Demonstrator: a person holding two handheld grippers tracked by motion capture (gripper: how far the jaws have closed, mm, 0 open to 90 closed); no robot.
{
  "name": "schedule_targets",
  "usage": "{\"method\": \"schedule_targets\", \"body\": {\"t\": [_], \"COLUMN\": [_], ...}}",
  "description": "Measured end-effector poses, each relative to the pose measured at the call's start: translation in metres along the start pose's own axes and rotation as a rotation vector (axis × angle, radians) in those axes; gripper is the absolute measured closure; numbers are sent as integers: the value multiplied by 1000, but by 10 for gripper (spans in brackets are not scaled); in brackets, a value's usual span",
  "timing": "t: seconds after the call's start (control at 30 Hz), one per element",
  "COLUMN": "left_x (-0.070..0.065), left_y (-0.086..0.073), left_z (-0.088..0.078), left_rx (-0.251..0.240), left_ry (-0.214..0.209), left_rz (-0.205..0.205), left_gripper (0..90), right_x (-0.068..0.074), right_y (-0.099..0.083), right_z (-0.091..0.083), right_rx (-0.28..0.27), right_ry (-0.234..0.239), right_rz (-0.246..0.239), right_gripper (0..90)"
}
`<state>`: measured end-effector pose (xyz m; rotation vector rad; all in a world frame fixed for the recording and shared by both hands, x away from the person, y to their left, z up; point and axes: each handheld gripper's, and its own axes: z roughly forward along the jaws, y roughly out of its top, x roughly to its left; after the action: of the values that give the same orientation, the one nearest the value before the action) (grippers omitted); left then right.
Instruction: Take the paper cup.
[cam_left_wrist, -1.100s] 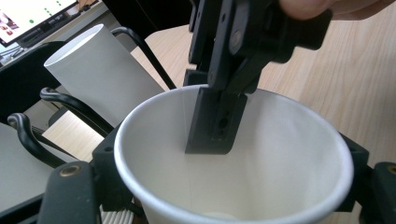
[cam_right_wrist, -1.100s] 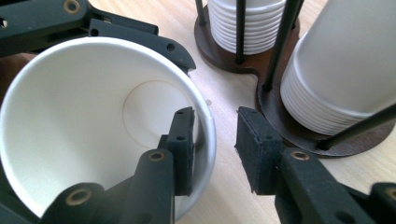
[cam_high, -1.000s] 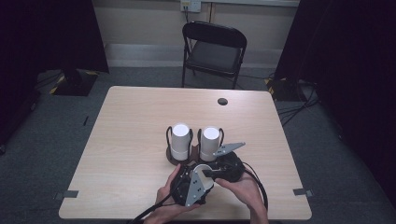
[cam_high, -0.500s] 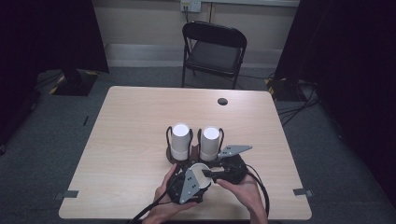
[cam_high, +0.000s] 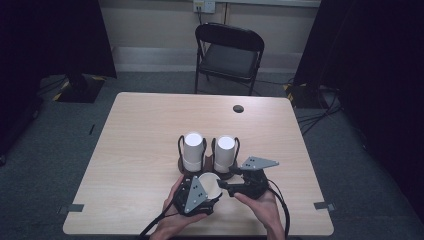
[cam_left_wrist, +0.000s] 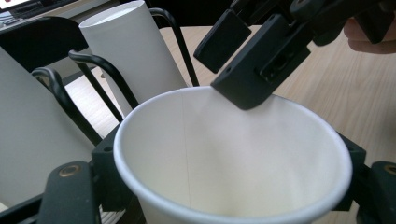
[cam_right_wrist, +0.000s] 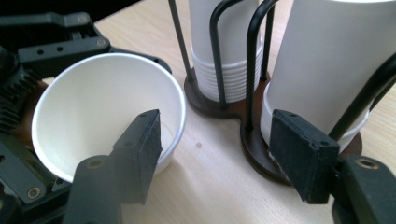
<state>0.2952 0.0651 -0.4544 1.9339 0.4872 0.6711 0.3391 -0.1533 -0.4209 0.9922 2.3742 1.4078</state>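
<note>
Tabletop (cam_high: 150, 135): left tongs (cam_high: 200, 192) around cup (cam_high: 209, 184)

Matt white paper cup (cam_right_wrist: 107, 107); glossy black wire rack (cam_right_wrist: 233, 56); pale smooth wood-grain table (cam_high: 140, 140).

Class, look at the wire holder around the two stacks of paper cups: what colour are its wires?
Black. The holder's wires show best in the right gripper view, looping up around the white cup stacks.

Black folding chair (cam_high: 229, 52) behind the table (cam_high: 140, 135); dark cap (cam_high: 238, 108) near its far edge
</note>
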Motion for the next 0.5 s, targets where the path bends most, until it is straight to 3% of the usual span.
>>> {"method": "schedule_targets", "body": {"t": [0.2,0.33,0.5], "left_x": [5,10,18], "left_y": [-4,-7,-11], "left_z": [-3,-6,-13], "left_rx": [-11,-32,-32], "left_ry": [-7,1,23], "left_rz": [-32,-69,-81], "left_gripper": [236,236,236], "right_x": [-4,-6,-10], "right_y": [-5,-10,-17], "right_z": [-4,-6,-12], "right_rx": [-63,-94,-148], "right_ry": [-8,-39,-108], "right_rz": [33,42,47], "right_gripper": [285,281,230]}}
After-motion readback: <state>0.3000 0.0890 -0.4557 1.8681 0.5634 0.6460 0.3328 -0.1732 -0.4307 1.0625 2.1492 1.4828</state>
